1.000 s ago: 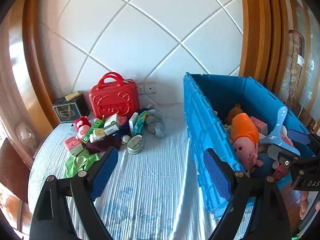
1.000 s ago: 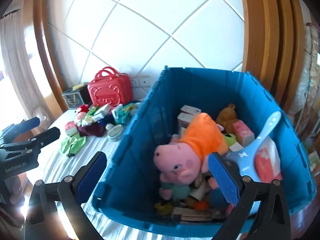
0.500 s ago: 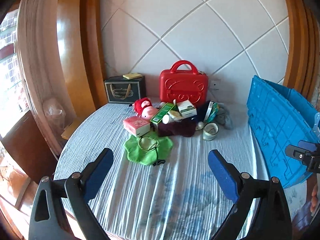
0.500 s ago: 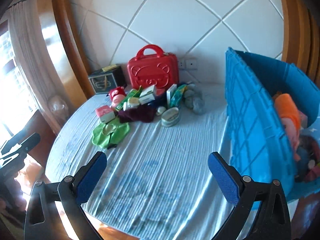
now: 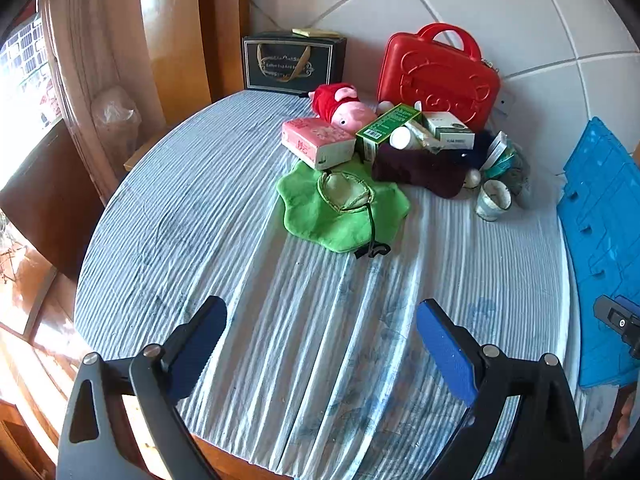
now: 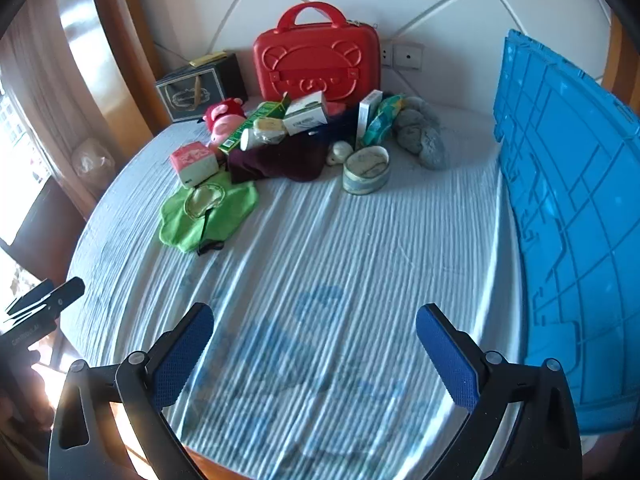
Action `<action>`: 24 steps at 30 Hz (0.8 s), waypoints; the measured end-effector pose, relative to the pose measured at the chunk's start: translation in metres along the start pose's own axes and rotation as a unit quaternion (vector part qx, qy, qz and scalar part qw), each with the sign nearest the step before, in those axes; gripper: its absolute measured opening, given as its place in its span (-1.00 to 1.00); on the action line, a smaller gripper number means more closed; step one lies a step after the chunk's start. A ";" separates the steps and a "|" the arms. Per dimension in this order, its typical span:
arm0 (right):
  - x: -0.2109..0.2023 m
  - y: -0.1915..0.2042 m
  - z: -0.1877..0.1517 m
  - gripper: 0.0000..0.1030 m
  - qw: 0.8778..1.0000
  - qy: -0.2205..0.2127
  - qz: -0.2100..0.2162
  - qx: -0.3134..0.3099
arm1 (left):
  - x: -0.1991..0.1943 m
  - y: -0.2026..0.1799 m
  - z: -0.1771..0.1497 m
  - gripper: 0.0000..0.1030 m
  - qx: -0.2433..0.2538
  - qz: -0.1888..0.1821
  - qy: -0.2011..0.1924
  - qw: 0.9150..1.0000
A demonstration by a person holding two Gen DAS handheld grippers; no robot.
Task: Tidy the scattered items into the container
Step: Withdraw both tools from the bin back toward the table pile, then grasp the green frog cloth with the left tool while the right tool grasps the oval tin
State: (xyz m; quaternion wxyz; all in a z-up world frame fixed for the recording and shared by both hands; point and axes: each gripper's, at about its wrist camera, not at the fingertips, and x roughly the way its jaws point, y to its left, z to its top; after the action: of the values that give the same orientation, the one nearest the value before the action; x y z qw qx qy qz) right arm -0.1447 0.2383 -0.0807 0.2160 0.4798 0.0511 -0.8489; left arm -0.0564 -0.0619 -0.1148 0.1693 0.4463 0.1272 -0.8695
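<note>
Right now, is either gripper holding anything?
No. The left gripper and right gripper both hang open over the bare tablecloth, nothing between their fingers.

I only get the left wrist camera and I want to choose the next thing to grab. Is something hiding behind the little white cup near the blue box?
Observer: Yes. Your cup is a round tin, and a grey fluffy bundle lies beyond it, toward the wall.
Operator: Is my other gripper holding anything?
Observer: No. The right gripper has its fingers wide apart with nothing between them.
Operator: What else is by the tin?
Observer: A white box stands upright behind it, with a teal packet beside it.
</note>
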 end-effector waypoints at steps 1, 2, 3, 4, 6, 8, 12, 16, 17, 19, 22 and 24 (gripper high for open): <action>0.010 -0.004 0.004 0.99 1.000 0.006 0.002 0.003 | 0.009 -0.001 0.001 0.88 -0.005 0.005 0.007 1.000; 0.020 -0.008 0.007 0.99 1.000 0.011 0.002 0.004 | 0.018 -0.003 0.002 0.88 -0.010 0.006 0.013 1.000; 0.029 -0.013 0.011 0.99 1.000 0.016 -0.001 0.004 | 0.027 -0.004 0.003 0.88 -0.013 0.003 0.018 1.000; 0.040 -0.017 0.014 0.99 1.000 0.023 -0.006 0.006 | 0.036 -0.006 0.003 0.88 -0.015 0.001 0.027 1.000; 0.059 -0.024 0.020 0.99 0.999 0.039 -0.010 0.011 | 0.054 -0.011 0.006 0.88 -0.014 0.002 0.046 0.999; 0.076 -0.030 0.026 0.99 0.998 0.054 -0.008 0.017 | 0.070 -0.016 0.012 0.88 -0.011 0.003 0.058 0.998; 0.107 -0.044 0.037 0.99 0.996 0.075 -0.017 0.034 | 0.102 -0.024 0.033 0.88 0.002 0.005 0.074 0.997; 0.135 -0.057 0.051 0.99 0.993 0.095 -0.029 0.062 | 0.139 -0.028 0.056 0.88 0.014 0.002 0.093 0.996; 0.141 -0.060 0.055 0.99 0.992 0.099 -0.033 0.067 | 0.150 -0.028 0.063 0.88 0.016 0.004 0.098 0.995; 0.156 -0.065 0.065 0.99 0.991 0.105 -0.041 0.075 | 0.172 -0.028 0.074 0.88 0.015 0.005 0.108 0.994; 0.180 -0.072 0.081 0.99 0.988 0.114 -0.051 0.090 | 0.204 -0.027 0.088 0.88 0.019 0.004 0.123 0.992; 0.199 -0.076 0.091 0.99 0.986 0.121 -0.055 0.099 | 0.225 -0.028 0.097 0.88 0.027 0.009 0.131 0.991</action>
State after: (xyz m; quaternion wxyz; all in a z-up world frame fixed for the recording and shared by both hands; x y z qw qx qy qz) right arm -0.3375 0.2164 -0.2078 0.1127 0.5944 0.0184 -0.7961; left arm -0.2613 -0.1134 -0.2414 0.1467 0.5615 0.1210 -0.8053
